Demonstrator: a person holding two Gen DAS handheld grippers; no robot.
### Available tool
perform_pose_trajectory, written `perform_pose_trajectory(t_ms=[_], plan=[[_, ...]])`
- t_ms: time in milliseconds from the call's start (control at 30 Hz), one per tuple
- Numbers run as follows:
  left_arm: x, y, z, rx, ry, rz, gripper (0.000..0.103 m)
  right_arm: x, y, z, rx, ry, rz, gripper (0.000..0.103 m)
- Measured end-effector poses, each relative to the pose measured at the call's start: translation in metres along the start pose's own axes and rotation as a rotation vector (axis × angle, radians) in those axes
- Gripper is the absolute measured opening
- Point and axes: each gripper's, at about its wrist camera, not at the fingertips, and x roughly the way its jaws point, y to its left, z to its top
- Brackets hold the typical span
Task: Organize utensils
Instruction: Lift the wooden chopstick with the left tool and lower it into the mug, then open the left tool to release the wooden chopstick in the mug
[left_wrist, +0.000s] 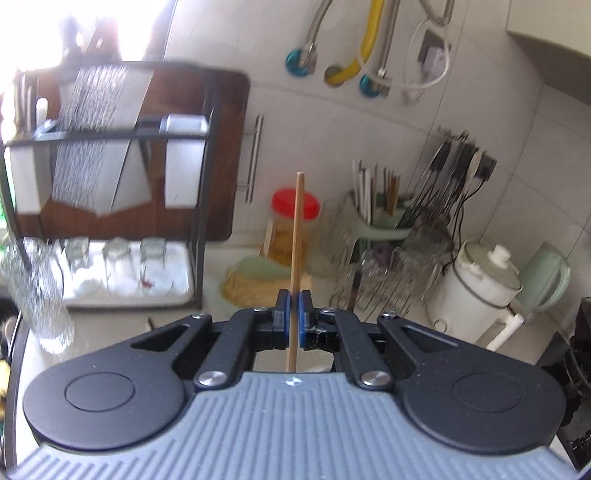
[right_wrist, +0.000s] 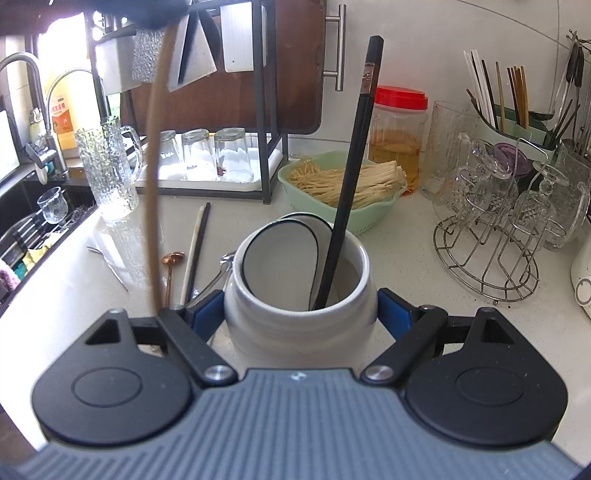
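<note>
You see a red-lidded jar (right_wrist: 399, 136) behind a green basket of noodles (right_wrist: 341, 182), upturned glasses (right_wrist: 207, 153) on a rack tray.

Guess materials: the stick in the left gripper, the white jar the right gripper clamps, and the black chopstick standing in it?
Stick: likely bamboo or wood, matte tan, unpainted. White jar: looks like glazed ceramic, with a thick rounded rim and soft sheen. Black chopstick: glossy black, square-sectioned with a metallic-looking band; lacquered wood or plastic, can't tell which.
</note>
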Motion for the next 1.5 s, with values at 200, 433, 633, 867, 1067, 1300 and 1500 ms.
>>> perform_pose_trajectory(t_ms=[200,433,633,867,1067,1300,1500], plan=[[0.000,-0.010,0.021,0.037,-0.046,-0.028,0.005,0.000,0.000,0.000,-0.001,0.000,0.000,0.089],[0.005,-0.026,0.028,0.066,-0.055,-0.074,0.005,0.000,0.000,0.000,0.000,-0.002,-0.001,0.089],[0.018,-0.036,0.023,0.069,-0.028,-0.106,0.005,0.000,0.000,0.000,0.000,-0.003,-0.001,0.089],[0.041,-0.043,-0.002,0.118,0.063,-0.115,0.005,0.000,0.001,0.000,-0.006,-0.010,0.001,0.090],[0.058,-0.039,-0.025,0.094,0.184,-0.153,0.005,-0.001,0.002,-0.001,-0.005,-0.010,0.001,0.090],[0.077,-0.039,-0.040,0.114,0.290,-0.149,0.004,0.000,0.002,-0.003,-0.001,-0.018,0.000,0.090],[0.089,-0.041,-0.048,0.114,0.352,-0.165,0.002,-0.001,0.001,-0.004,-0.001,-0.021,0.002,0.090]])
